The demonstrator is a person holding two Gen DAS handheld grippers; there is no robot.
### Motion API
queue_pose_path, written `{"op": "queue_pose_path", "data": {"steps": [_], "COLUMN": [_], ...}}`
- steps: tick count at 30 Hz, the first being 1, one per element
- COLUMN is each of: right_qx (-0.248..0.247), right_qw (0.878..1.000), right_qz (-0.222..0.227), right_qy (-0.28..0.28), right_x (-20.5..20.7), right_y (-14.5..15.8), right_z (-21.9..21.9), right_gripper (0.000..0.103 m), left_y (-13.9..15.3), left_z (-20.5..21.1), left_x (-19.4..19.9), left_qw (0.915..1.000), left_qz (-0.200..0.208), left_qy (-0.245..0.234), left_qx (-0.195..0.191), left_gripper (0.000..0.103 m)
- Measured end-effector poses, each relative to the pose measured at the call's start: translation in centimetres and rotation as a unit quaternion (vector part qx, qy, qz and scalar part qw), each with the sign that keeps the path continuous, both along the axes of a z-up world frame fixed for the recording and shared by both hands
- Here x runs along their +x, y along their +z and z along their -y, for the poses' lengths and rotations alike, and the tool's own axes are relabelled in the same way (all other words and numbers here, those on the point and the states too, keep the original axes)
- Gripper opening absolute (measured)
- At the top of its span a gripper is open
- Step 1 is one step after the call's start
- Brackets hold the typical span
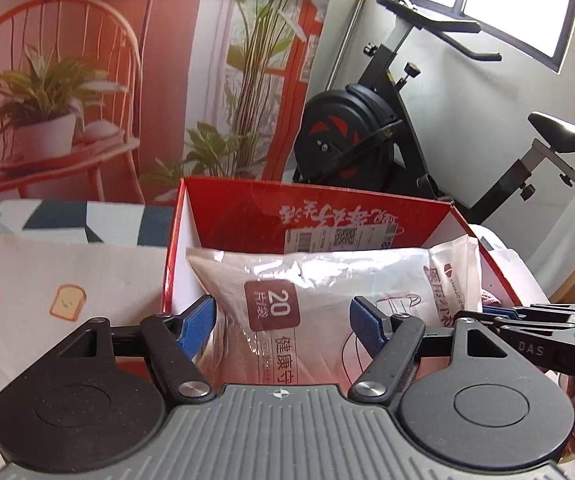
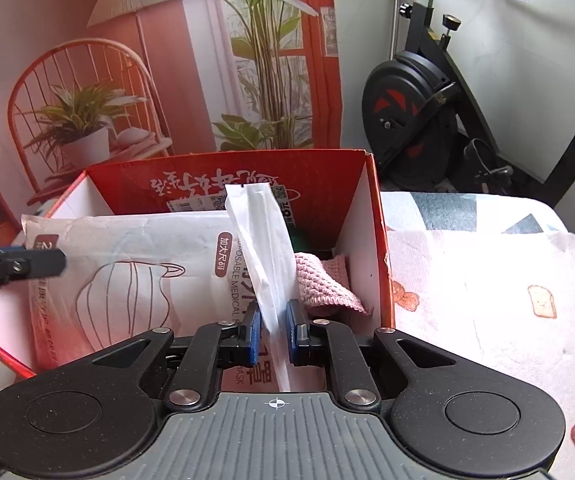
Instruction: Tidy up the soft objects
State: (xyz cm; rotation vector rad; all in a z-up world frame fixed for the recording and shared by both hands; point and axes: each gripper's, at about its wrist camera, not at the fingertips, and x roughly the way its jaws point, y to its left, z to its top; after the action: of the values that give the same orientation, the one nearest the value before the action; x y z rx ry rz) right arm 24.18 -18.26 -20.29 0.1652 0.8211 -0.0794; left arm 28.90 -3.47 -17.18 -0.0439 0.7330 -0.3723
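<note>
A white plastic bag of face masks (image 1: pixel 287 280) stands in the open red cardboard box (image 1: pixel 243 204). My left gripper (image 1: pixel 283 326) has its jaws wide, with the bag's near end filling the gap and both blue pads against its sides. My right gripper (image 2: pixel 272 330) is shut on the bag's thin white side flap (image 2: pixel 263 248), which sticks up between the pads. A pink crocheted cloth (image 2: pixel 321 284) lies in the box's right corner beside the bag (image 2: pixel 139 264). The left gripper's fingertip (image 2: pixel 15 266) shows at the bag's left end, and the right gripper (image 1: pixel 527 322) shows at the right edge.
The box (image 2: pixel 379 240) sits on a pale cloth with toast and ice-lolly prints (image 2: pixel 487 280) over a patterned cover. Behind it hangs a printed backdrop with an orange chair and plants (image 1: pixel 59 92). A black exercise bike (image 1: pixel 367 136) stands at the back right.
</note>
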Motion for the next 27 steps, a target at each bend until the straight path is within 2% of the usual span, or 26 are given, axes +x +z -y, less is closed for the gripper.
{"op": "queue_pose_path", "data": {"steps": [4,9,12,13,15,16,17,19,26,27], "right_qx": [-0.031,-0.054,-0.056,-0.057,-0.065,-0.07,-0.071,-0.065,-0.056,-0.057], "right_qw": [0.999,0.998,0.998,0.998,0.998,0.997,0.997,0.998,0.996,0.995], "right_qz": [-0.012,-0.029,-0.031,-0.028,-0.017,-0.011,-0.003,0.017,0.071,0.08], "right_qy": [0.007,0.018,0.017,0.019,0.021,0.017,0.013,0.013,0.012,0.013], "right_x": [0.9,2.0,2.1,2.0,1.5,1.2,0.9,0.2,-2.5,-3.1], "right_y": [-0.5,-1.2,-1.0,-0.9,-0.3,0.1,0.6,1.5,5.3,6.0], "right_z": [-0.7,-1.4,-1.5,-1.6,-1.8,-1.8,-1.7,-1.5,-1.4,-1.4], "right_gripper": [0.013,0.013,0.015,0.019,0.033,0.047,0.052,0.057,0.098,0.101], "left_y": [1.0,1.3,1.4,1.6,2.1,2.3,2.7,3.3,5.5,5.8], "left_z": [0.3,0.6,0.6,0.6,0.3,0.2,0.1,-0.1,-0.1,-0.1], "left_x": [-0.5,-1.2,-1.5,-1.7,-2.0,-2.1,-2.3,-2.7,-4.6,-5.0], "left_qw": [0.9997,0.9993,0.9989,0.9987,0.9981,0.998,0.9978,0.9974,0.996,0.9957], "left_qz": [0.024,0.034,0.042,0.045,0.054,0.056,0.06,0.066,0.076,0.08], "left_qy": [-0.006,-0.01,-0.006,-0.004,0.002,0.004,0.007,0.013,0.027,0.027], "left_qx": [0.0,0.008,0.021,0.025,0.029,0.029,0.027,0.025,0.036,0.037], "left_gripper": [0.076,0.079,0.088,0.092,0.095,0.097,0.099,0.101,0.103,0.103]}}
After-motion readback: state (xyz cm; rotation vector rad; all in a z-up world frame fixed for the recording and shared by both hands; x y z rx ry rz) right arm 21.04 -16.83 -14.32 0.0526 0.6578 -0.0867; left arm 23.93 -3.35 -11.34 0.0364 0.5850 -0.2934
